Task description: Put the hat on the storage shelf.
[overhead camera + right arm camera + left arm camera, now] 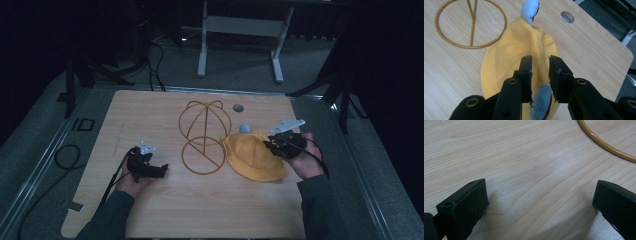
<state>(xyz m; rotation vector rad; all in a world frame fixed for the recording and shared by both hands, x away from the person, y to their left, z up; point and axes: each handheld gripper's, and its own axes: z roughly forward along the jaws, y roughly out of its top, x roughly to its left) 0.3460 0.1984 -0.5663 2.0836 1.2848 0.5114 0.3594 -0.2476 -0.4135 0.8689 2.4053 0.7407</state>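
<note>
A yellow cloth hat (pixel 255 156) (pixel 509 55) lies flat on the wooden table (pixel 150 115), right of centre, with a pale blue tab (pixel 244 128) (pixel 530 8) at its far edge. A second blue tab (pixel 541 102) sits at its near edge. My right gripper (pixel 270 145) (pixel 540 65) hovers over the hat's right side, open with a narrow gap; that second tab lies low between the jaws. A gold wire hat frame (pixel 205 135) (pixel 471 25) (pixel 606 145) lies beside the hat. My left gripper (pixel 162 170) (pixel 540 202) rests wide open on bare wood, left of the frame.
A round cable hole (pixel 238 107) (pixel 567 17) is set in the table behind the hat. A cable loop (pixel 67 156) lies on the floor at left. The legs of a metal stand (pixel 240 45) rise beyond the far edge.
</note>
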